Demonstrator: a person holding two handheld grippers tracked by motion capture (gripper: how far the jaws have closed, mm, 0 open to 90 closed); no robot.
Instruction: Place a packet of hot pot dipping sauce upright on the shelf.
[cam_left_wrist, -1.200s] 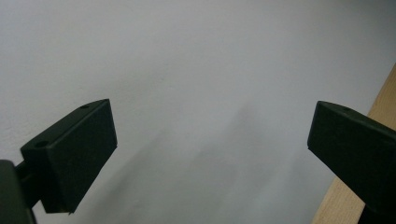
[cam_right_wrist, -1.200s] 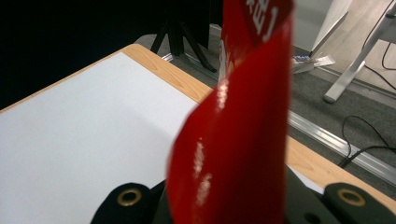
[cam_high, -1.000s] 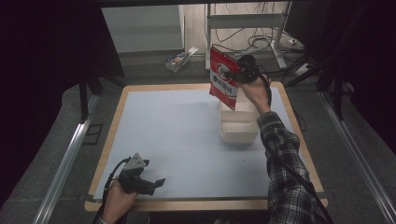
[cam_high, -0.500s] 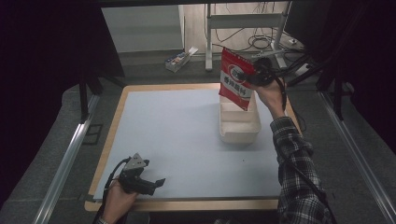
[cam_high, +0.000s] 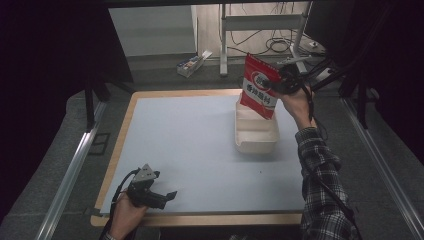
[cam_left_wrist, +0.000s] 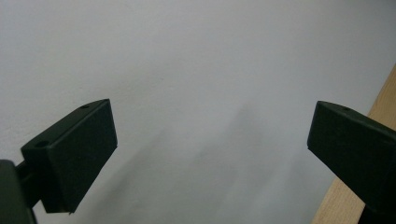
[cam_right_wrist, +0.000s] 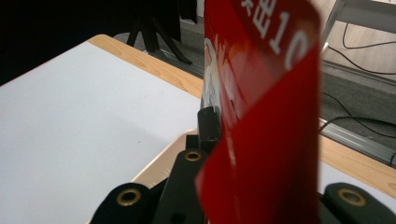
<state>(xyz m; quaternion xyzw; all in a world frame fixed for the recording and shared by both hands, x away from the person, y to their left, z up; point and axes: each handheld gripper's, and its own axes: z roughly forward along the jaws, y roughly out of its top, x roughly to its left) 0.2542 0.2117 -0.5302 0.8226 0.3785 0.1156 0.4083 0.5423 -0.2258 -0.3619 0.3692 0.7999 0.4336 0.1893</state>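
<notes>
High view: right gripper is raised over the far end of the shallow white rectangular plastic tray, jaws clamped on the red glossy snack pouch w/ white print. Pouch hangs tilted, lower corner dipping just above the tray's far end; can't tell if it touches. Tray sits on the pale grey tabletop, toward the far right part. Person's plaid sleeve runs along the near right side of the tray. Left gripper rests low on the tabletop well apart from the tray, at the near left corner, held by a hand; jaws apart w/ nothing between. Left gripper view: both black jaws spread wide over bare tabletop, wooden edge strip just beside one jaw. Right gripper view: red pouch stands nearly upright, pinched between the jaws, tray's rim just below it.
</notes>
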